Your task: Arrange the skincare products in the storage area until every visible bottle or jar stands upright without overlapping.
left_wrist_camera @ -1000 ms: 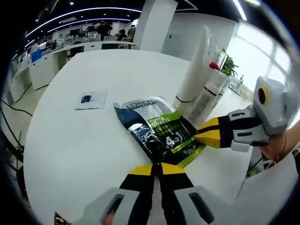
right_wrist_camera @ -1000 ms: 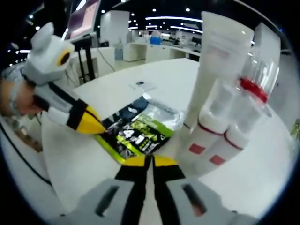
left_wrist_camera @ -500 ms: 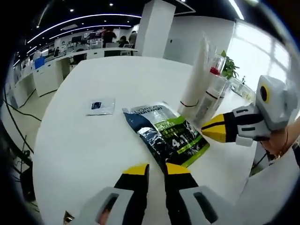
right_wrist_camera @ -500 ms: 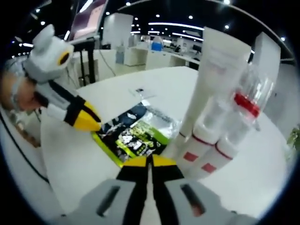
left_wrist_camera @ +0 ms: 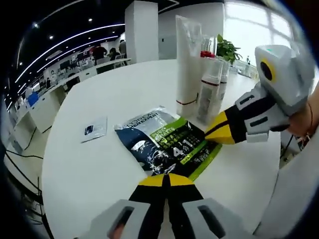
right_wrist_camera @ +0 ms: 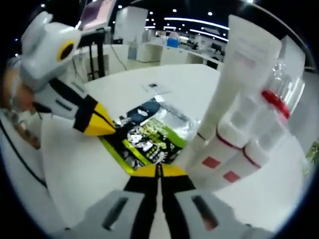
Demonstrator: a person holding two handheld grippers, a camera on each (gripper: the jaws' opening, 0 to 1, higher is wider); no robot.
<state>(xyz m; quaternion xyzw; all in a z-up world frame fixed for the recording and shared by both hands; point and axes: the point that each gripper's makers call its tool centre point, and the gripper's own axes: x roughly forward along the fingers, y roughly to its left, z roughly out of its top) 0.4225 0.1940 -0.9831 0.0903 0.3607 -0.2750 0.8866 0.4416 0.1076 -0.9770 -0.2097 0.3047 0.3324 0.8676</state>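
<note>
Left gripper view, own jaws: left gripper (left_wrist_camera: 167, 178) closed, tips at the near edge of the flat sachet pack (left_wrist_camera: 167, 144); whether they pinch it, I cannot tell.
Right gripper (left_wrist_camera: 215, 133): tips together, touching the pack's far edge.
Advice: grip both edges firmly and lift level, keeping clear of the bottles.
Standing group: white tube (right_wrist_camera: 238, 84) and red-banded bottles (right_wrist_camera: 249, 144) upright, just beside the pack.
Small packet (left_wrist_camera: 93, 129): flat, well apart.
Open room: bare white table (left_wrist_camera: 89, 169) to the left; edge near on the right.

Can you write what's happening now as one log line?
left tongs: shut on pouch | right tongs: shut on pouch | tube, bottles: upright
</note>
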